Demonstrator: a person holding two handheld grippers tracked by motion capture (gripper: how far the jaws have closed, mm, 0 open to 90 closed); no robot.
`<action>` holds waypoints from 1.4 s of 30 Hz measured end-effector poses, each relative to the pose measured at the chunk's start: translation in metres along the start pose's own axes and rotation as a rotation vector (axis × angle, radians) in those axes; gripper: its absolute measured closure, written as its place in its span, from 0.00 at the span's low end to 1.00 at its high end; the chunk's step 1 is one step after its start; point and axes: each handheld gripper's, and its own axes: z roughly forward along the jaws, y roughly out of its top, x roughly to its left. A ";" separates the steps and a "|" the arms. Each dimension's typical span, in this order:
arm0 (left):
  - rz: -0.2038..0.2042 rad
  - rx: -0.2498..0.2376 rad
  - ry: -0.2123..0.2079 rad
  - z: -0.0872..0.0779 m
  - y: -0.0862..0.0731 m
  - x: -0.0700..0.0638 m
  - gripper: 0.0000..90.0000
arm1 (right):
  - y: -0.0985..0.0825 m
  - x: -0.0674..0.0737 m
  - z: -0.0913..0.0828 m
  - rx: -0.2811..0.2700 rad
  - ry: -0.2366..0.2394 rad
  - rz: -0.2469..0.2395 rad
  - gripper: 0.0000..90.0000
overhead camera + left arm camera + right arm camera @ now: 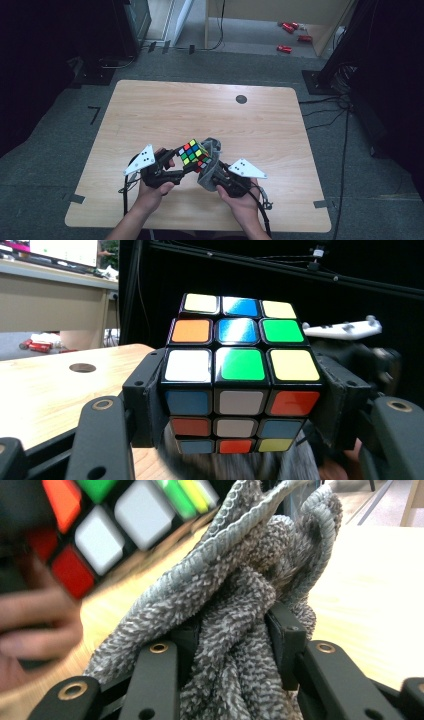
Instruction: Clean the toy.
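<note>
The puzzle cube had mixed-up squares of many colours. It was held up above the worktop, tilted with one edge forward. The grey fluffy cloth was bunched up and folded. It touched the right side of the cube.

My left gripper clamps a scrambled cube at frame center, pads on its L & R sides. Grey cloth just below it, bottom center. Wood table at left w/ a dark round hole. Red cans far left.
</note>
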 end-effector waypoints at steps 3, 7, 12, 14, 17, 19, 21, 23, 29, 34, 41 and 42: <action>0.014 0.015 -0.012 0.005 -0.004 -0.005 0.39 | 0.000 0.006 0.000 -0.013 0.046 0.003 0.72; 0.024 0.023 -0.006 0.005 -0.003 -0.006 0.39 | -0.008 0.018 0.011 0.053 0.125 -0.021 0.72; 0.048 0.009 0.027 -0.001 0.003 -0.002 0.39 | -0.007 0.017 0.011 0.060 0.093 -0.069 0.71; 0.041 0.005 0.041 -0.005 0.003 0.003 0.39 | -0.002 0.004 0.005 0.044 0.015 -0.090 0.71; 0.033 0.003 0.062 -0.008 0.003 0.008 0.39 | 0.003 -0.023 -0.006 0.038 -0.143 -0.132 0.71; 0.025 0.001 0.066 -0.009 0.003 0.009 0.39 | 0.004 -0.041 -0.010 0.066 -0.233 -0.143 0.70; 0.023 0.010 0.071 -0.008 0.003 0.011 0.39 | 0.000 -0.057 -0.011 0.113 -0.289 -0.140 0.70; 0.017 0.026 0.081 -0.007 0.001 0.014 0.39 | -0.009 -0.068 -0.007 0.181 -0.328 -0.153 0.69; -0.008 0.066 0.092 -0.002 -0.007 0.017 0.39 | -0.034 -0.078 0.011 0.307 -0.348 -0.212 0.64; -0.011 0.076 0.083 0.000 -0.008 0.017 0.39 | -0.033 -0.081 0.011 0.292 -0.342 -0.203 0.41; -0.040 0.077 0.101 -0.001 -0.007 0.020 0.39 | -0.013 -0.081 -0.005 0.191 -0.303 -0.171 0.24; -0.051 0.081 0.113 -0.001 -0.006 0.021 0.39 | -0.009 -0.079 -0.008 0.172 -0.294 -0.174 0.23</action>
